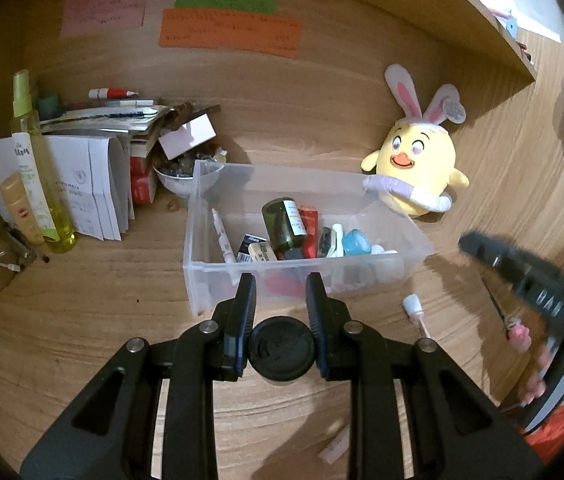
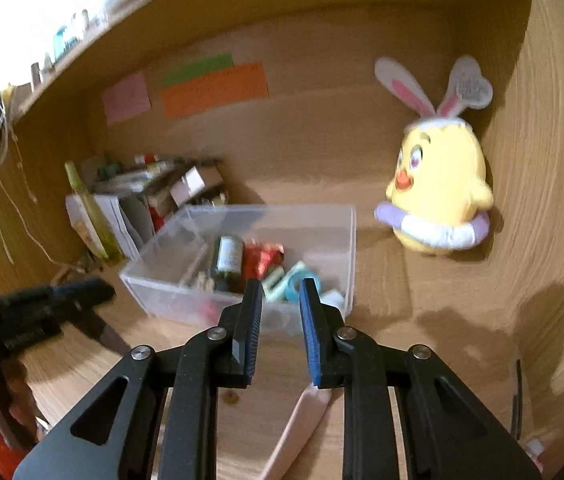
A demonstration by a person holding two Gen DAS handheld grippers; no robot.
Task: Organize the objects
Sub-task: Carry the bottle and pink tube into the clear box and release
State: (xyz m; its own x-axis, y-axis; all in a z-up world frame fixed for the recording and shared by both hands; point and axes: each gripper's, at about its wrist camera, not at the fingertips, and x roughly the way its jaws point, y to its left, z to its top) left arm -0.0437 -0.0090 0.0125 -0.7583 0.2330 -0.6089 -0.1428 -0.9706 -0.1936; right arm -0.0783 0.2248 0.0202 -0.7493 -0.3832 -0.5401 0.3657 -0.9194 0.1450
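A wooden desk [image 1: 82, 320] with a back panel carries three paper notes, one pink [image 1: 102, 10], one green [image 1: 226, 1] and one orange [image 1: 230, 32], seen in both views. One yellow chick plush [image 1: 416, 164] with rabbit ears sits at the right of the desk, its ring touching the far right corner of the one clear plastic bin [image 1: 210, 272]. The bin stands mid-desk and holds a dark green bottle [image 1: 284, 224] lying on its side, a red tube [image 1: 309, 228], a blue-capped item [image 1: 356, 242] and a white pen [image 1: 222, 240] in the narrow left compartment, among other small pieces too jumbled to count. Only the left wrist view shows clearly the stack of papers and books [image 1: 94, 168] to the left of the bin, one tall yellow-green spray bottle [image 1: 38, 168] and a white bowl [image 1: 182, 184] of odds and ends; the right wrist view blurs these. The left gripper [image 1: 281, 292] is closed on a round black lid [image 1: 281, 350], pinched between its pads just in front of the bin's near wall. The right gripper [image 2: 281, 292] has its jaws parted a little with nothing between them, and a pink tube [image 2: 302, 428] lies on the desk beneath it; that tube shows in the left wrist view as a white-capped pink tube just right of the bin.
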